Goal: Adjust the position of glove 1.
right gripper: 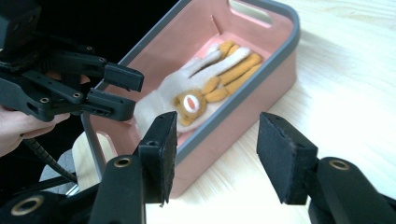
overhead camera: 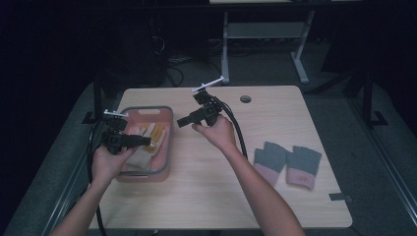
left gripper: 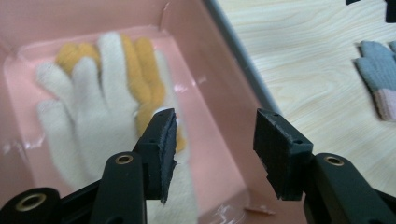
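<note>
A pink bin [overhead camera: 167, 147] with a grey rim sits at the table's left, holding a cream and orange glove pair [overhead camera: 147, 140]. My left gripper [overhead camera: 147, 141] hovers open over the bin, jaws empty above the cream glove [left gripper: 93, 112]. In the right gripper view the bin [right gripper: 275, 51] lies ahead with the gloves [right gripper: 205, 79] inside and the left gripper [right gripper: 126, 91] over its near end. My right gripper [overhead camera: 181, 121] is held open above the table beside the bin. A grey and pink glove pair [overhead camera: 287, 162] lies flat on the table's right.
The wooden table [overhead camera: 211, 187] has a round cable hole [overhead camera: 245, 99] near its far edge. A small dark tape piece [overhead camera: 340, 197] sits at the right front corner. Another desk's legs [overhead camera: 300, 64] stand beyond the table. Grey glove [left gripper: 380, 70] edges the left gripper view.
</note>
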`<state>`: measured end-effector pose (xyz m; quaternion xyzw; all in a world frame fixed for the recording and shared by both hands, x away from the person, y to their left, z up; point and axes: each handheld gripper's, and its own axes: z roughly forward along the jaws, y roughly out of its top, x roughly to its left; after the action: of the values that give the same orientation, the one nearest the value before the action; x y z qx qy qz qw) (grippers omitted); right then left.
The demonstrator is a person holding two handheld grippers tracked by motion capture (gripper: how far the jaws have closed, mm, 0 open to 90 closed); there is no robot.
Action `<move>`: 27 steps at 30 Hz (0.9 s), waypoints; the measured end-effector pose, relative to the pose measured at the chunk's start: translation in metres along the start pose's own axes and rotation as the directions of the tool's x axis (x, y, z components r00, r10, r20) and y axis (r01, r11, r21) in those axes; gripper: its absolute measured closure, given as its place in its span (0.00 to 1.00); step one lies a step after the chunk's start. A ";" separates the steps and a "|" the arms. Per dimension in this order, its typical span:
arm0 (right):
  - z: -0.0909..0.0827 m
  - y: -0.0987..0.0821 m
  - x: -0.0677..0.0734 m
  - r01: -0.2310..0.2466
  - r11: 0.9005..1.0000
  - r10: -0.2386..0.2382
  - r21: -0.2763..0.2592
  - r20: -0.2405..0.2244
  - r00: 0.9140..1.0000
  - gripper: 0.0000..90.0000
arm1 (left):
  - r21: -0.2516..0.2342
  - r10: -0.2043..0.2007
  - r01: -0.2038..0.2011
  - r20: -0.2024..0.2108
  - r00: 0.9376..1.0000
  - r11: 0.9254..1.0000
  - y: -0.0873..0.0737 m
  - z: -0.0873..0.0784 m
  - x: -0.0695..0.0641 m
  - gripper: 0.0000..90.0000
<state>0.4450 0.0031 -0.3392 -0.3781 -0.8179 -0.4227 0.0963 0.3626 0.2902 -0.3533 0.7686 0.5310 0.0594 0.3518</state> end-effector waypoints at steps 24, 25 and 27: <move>-0.049 -0.028 -0.018 -0.021 0.998 0.025 -0.058 0.069 0.997 0.41 | -0.089 0.093 -0.088 0.057 0.994 0.992 0.015 0.014 -0.048 0.41; -0.052 -0.029 -0.019 -0.024 0.998 0.028 -0.060 0.074 0.997 0.41 | -0.093 0.098 -0.092 0.058 0.994 0.991 0.016 0.015 -0.050 0.40; -0.057 -0.032 -0.021 -0.025 0.998 0.030 -0.062 0.080 0.996 0.41 | -0.095 0.111 -0.105 0.064 0.992 0.990 0.017 0.017 -0.055 0.39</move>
<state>0.4280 -0.0631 -0.3337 -0.4088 -0.8026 -0.4306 0.0576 0.3600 0.2315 -0.3407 0.7810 0.4728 0.0758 0.4009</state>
